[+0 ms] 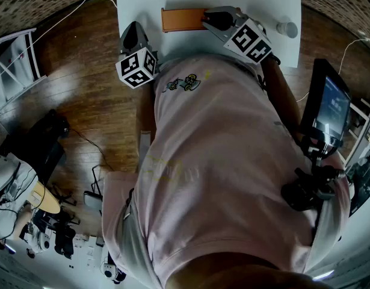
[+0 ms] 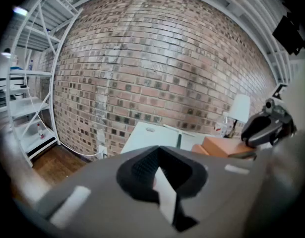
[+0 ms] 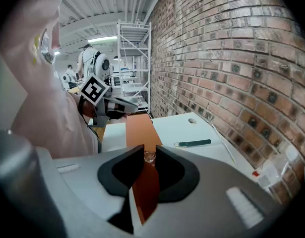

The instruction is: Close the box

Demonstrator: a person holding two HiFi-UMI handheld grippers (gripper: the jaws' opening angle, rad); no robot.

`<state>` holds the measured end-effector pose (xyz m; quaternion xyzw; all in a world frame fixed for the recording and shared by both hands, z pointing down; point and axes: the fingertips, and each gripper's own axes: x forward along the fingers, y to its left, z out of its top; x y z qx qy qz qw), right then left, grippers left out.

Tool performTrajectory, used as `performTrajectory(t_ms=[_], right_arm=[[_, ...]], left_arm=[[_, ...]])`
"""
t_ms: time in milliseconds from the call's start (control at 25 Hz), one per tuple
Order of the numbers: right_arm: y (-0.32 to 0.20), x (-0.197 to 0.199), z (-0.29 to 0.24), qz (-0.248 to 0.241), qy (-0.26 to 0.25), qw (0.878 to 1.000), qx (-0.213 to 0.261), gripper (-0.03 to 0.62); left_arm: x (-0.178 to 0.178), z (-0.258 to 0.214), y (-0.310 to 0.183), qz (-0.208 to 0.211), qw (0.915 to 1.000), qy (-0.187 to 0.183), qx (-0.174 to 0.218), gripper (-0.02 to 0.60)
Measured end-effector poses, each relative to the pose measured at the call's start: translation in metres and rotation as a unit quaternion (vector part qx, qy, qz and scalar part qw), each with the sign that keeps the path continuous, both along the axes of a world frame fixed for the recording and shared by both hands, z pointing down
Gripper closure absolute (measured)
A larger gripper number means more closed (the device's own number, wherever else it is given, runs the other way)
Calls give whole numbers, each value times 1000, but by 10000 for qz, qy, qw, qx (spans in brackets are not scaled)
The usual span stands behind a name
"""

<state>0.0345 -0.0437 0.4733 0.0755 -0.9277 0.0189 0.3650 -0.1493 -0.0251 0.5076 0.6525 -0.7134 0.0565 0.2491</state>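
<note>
A long orange box lies on the white table near its front edge. Its lid runs away from my right gripper in the right gripper view. That gripper is at the box's right end, its jaws nearly together on a small clear piece at the end of the lid. My left gripper hangs off the table's left edge, apart from the box, shut with nothing in it. From the left gripper view, the box and the right gripper show at the right.
A green pen lies on the table beyond the box, and a small bottle stands at the right. A brick wall backs the table. White shelving stands on the left, a screen on a stand on the right. Cables and gear lie on the wooden floor.
</note>
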Motion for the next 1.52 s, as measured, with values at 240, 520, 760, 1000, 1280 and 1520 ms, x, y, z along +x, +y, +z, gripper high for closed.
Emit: performTrajectory(t_ms=[240,520,760,1000,1280,1520], right_arm=[[-7,-3,-38,-219,-16,9997,-68,519],[-12,3,-54,-249,233,9994,-69,519],[-10,5,-48,-268,205,9993,-136,519],[-8,8,-36,-367,507,9980,19,517],[-5,11,-31,-518,787,9953,217,517],[-12,10,-54,-363,287,9989,75,516]], left_arm=[[0,4,-9,49,10000,-36,-20,577],[4,-4,-19,160,9997,-85,156,577],[4,0,-18,128,9998,9,129,577],[1,2,-19,137,9998,26,139,577],[5,3,-19,194,9997,31,136,577],[2,6,-18,158,9998,60,128,577]])
